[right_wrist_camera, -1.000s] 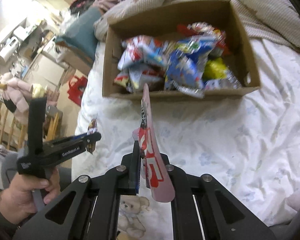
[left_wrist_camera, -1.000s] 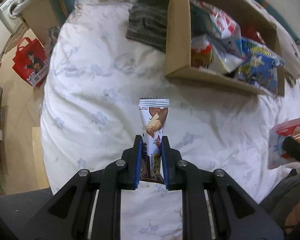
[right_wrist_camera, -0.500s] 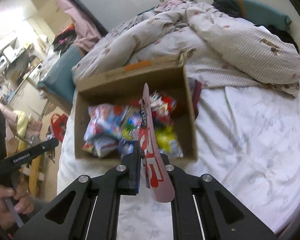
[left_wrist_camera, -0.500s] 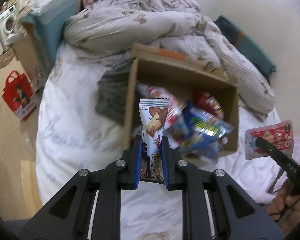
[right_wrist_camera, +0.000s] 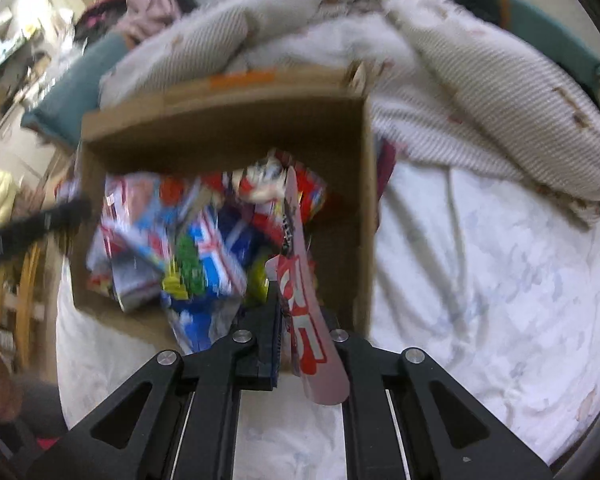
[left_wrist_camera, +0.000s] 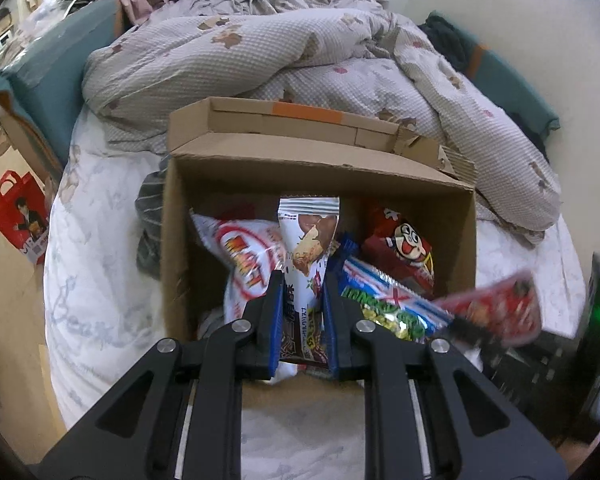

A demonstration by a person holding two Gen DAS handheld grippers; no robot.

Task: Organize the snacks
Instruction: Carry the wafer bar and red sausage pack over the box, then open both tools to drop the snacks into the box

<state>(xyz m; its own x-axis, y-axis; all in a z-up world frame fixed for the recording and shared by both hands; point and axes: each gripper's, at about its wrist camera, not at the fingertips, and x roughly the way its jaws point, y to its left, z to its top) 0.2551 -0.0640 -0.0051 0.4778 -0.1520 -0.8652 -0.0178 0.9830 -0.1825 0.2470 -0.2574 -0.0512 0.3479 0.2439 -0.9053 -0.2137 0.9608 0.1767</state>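
Note:
My left gripper [left_wrist_camera: 300, 280] is shut on a white and brown biscuit packet [left_wrist_camera: 306, 240] and holds it upright over the open cardboard box [left_wrist_camera: 172, 240] of snacks. My right gripper [right_wrist_camera: 296, 300] is shut on a flat red and pink snack packet [right_wrist_camera: 304, 312], held edge-on over the box's right part [right_wrist_camera: 362, 200]. The red packet also shows blurred in the left wrist view [left_wrist_camera: 496, 308]. In the box lie a white and red bag [left_wrist_camera: 244, 256], a red cartoon-face bag [left_wrist_camera: 404, 244] and a blue flag-print bag [left_wrist_camera: 388, 300].
The box sits on a white flowered bed sheet [left_wrist_camera: 100, 280]. A crumpled checked duvet [left_wrist_camera: 300, 60] lies behind it. A striped grey cloth [left_wrist_camera: 150, 220] lies left of the box. A red shopping bag [left_wrist_camera: 20, 216] stands on the floor at left.
Both grippers have moved forward and down toward the box, which now looms larger. Each still holds its packet. The right wrist view is blurred by motion.

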